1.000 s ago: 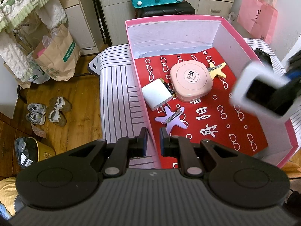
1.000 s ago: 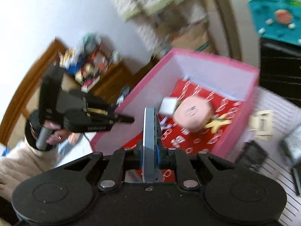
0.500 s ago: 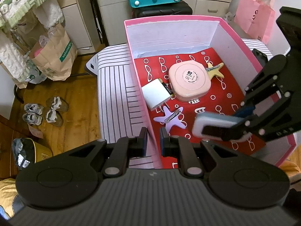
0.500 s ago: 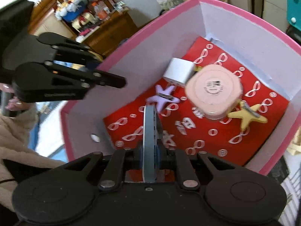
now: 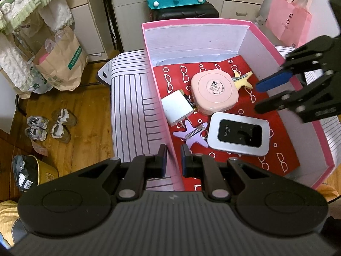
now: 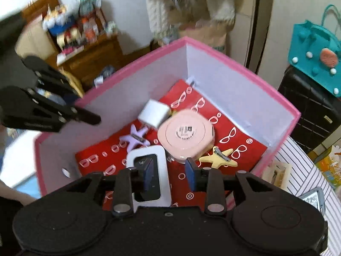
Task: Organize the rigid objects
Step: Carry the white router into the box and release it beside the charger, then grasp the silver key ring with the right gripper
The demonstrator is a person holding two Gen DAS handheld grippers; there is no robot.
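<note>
In the pink box [image 5: 264,42], Wi-Fi router [image 5: 238,134] now dropped, right claw [image 6: 169,178] opening; left claw [image 5: 172,159] together

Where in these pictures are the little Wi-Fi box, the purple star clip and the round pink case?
Wi-Fi box [image 5: 239,132]: left wrist view, on its dark screen.
Purple star clip [image 5: 192,134]: left wrist view, on the star's middle by the metal clip.
Pink case [image 6: 185,136]: right wrist view, on its flat top near the label.

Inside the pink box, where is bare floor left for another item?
Free: red patterned liner between the silver Wi-Fi router and the box's right wall, and the back strip. Crowded: left-centre, where white charger, round pink case and purple star clip cluster.
</note>
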